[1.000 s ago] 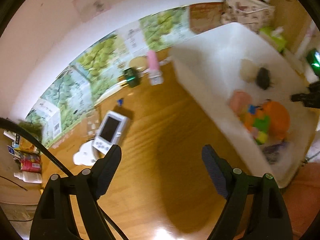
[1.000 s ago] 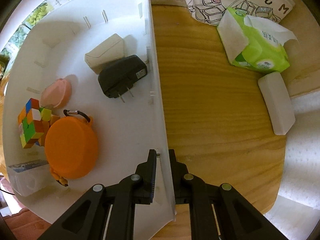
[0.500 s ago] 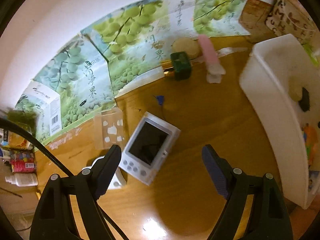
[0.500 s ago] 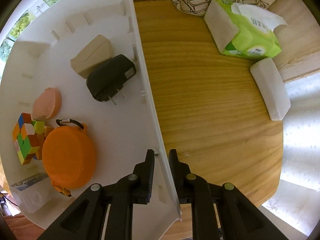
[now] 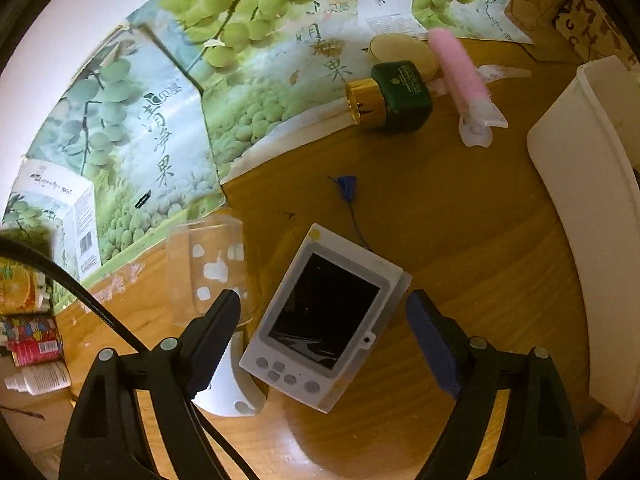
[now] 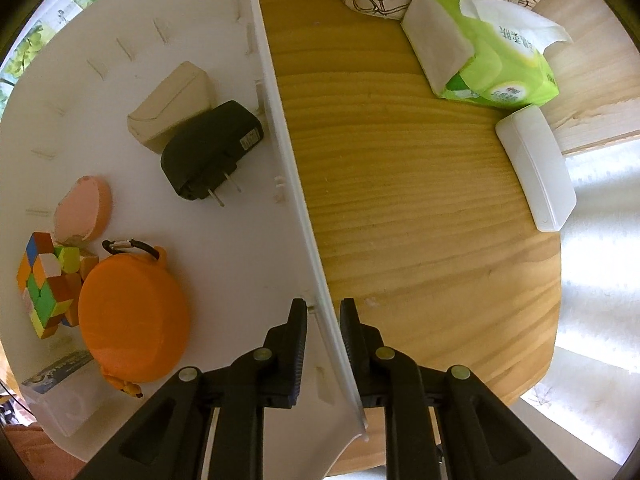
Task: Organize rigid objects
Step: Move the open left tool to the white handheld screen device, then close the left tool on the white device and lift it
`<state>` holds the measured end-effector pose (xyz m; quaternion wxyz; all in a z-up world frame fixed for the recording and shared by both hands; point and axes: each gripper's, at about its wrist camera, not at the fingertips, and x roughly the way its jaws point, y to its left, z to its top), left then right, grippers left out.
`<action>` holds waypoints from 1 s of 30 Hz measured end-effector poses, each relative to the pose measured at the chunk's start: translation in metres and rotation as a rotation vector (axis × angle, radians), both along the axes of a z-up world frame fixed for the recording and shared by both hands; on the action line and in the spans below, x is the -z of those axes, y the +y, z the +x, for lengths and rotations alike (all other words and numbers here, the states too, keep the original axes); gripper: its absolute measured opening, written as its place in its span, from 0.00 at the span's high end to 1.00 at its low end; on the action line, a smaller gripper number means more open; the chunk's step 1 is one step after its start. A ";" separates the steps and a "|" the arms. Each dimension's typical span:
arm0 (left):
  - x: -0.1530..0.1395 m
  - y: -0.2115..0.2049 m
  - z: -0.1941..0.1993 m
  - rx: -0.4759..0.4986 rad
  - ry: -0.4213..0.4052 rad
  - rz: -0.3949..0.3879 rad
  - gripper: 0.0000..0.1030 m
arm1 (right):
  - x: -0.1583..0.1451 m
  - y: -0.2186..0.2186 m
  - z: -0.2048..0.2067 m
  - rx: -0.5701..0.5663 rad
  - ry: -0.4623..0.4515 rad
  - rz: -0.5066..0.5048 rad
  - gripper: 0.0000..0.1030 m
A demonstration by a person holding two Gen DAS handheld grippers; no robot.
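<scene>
A white handheld device with a dark screen (image 5: 328, 316) lies flat on the wooden table. My left gripper (image 5: 323, 300) hangs over it, jaws opening wide, one finger on each side and neither touching it. The white bin (image 5: 592, 208) stands at the right edge of that view. My right gripper (image 6: 323, 308) straddles the bin's side wall (image 6: 288, 152) with narrow jaws, and a thin gap shows beside each pad. Inside the bin lie an orange round case (image 6: 132, 316), a colour cube (image 6: 44, 288), a black charger (image 6: 208, 152), a beige box (image 6: 172, 108) and a pink case (image 6: 84, 208).
Beyond the device lie a green bottle with a gold cap (image 5: 396, 96), a pink tube (image 5: 460, 68), a clear packet (image 5: 208, 264) and a white piece (image 5: 228, 388) under my left finger. Grape cartons (image 5: 160, 128) line the back. Right of the bin sit a tissue pack (image 6: 488, 52) and a white case (image 6: 536, 172).
My left gripper has swung away from the bin and come down over the white device, which now sits between its fingers. The right gripper's jaws have parted slightly around the bin wall.
</scene>
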<state>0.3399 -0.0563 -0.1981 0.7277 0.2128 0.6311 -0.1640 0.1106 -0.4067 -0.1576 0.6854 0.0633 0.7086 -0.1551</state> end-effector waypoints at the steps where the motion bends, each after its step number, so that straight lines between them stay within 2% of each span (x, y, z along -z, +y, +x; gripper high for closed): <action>1: 0.002 0.000 0.001 -0.001 0.008 -0.004 0.16 | 0.000 0.000 0.000 -0.001 0.002 0.000 0.83; 13: 0.020 0.001 0.003 -0.023 0.049 -0.025 0.17 | 0.001 0.001 0.001 0.008 0.002 -0.005 0.83; 17: 0.019 0.001 0.005 -0.039 0.059 -0.042 0.26 | 0.001 0.001 0.001 0.010 0.001 -0.004 0.83; 24: 0.015 0.008 -0.010 -0.082 0.057 -0.036 0.37 | 0.000 0.002 -0.001 0.004 -0.008 -0.005 0.83; 30: 0.016 0.014 -0.034 -0.163 0.080 -0.056 0.40 | -0.004 0.003 -0.005 -0.005 -0.027 -0.004 0.83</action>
